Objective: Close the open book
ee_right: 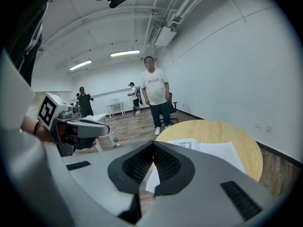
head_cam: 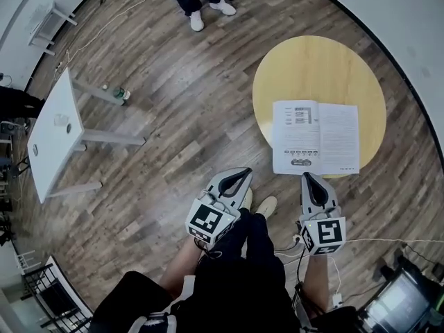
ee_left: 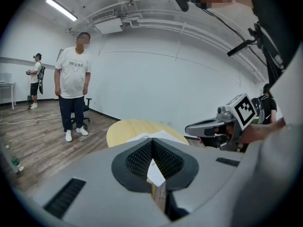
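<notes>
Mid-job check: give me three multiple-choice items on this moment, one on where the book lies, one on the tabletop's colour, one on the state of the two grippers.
1. Where does the open book lie?
A. in a box
B. on the round table, towards its near edge
C. on a shelf

2. What colour is the round table's top?
A. yellow
B. black
C. red

3. How do the left gripper and the right gripper stand?
A. both shut on the book
B. both wide open
C. both shut, holding nothing

Answers:
1 B: the head view shows the spread pages on the round top, on the side nearest the person.
2 A: the top looks pale yellow in every view.
3 C: each gripper view shows its jaws together, with the book lying beyond them.
</notes>
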Demonstrator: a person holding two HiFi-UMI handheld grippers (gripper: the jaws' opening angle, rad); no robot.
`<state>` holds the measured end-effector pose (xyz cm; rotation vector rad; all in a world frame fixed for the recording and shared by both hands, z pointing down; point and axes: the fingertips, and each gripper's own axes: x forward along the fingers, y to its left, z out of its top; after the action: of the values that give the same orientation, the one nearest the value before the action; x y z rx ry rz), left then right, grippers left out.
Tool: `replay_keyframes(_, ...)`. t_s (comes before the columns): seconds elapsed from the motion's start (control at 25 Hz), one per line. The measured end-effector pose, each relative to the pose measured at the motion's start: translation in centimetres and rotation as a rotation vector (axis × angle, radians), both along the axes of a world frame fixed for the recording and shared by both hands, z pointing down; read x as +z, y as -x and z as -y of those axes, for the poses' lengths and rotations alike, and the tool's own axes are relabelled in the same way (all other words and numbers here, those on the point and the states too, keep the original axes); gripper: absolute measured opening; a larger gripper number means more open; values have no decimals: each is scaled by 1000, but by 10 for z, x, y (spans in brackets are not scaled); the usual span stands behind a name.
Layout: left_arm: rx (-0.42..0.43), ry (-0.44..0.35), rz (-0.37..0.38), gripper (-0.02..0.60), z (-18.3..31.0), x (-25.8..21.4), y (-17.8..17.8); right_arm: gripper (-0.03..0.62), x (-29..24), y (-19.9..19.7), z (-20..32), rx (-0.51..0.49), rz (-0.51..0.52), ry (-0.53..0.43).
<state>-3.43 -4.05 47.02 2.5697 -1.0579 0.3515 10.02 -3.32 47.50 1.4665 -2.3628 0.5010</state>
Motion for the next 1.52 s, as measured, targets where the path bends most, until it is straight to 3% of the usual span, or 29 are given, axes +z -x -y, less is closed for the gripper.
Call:
replay_keyframes(0.28,16,45,-1,-2,-1,28,3,-4,33,6,3,9,-11,53)
replay_keyframes(0.6,3,56,-6,-2,1,31,14,-5,71,27,10,-6,-88,187)
replay_keyframes(0.64,-1,60,-7,-2,1,33,17,61,77,31,10,-11,-89,213)
replay_keyframes(0.68,-5,66,-8,-2,1,34,19,196,84,35,11,-13,-89,241)
replay_keyframes(0.72,-9,71,-9,-2,0,35,21,206,91,38,11,-12,-94,270)
replay_keyframes(0.76,-11,75,-11,-2,0,37,23,269,98,40,11,-8,-107,295)
replay_keyframes(0.88,-21,88,-14,-2,-1,44,30,368,121,44,12,-2,-180,356)
replay_keyframes(1.0,-32,103,-16,-2,-3,54,37,368,134,50,16,9,-244,373)
replay_keyframes(1.16,-44,128,-23,-2,-5,67,46,402,149,59,20,23,-248,407)
replay_keyframes(1.52,-62,179,-27,-2,-2,98,60,402,188,56,26,38,-292,495)
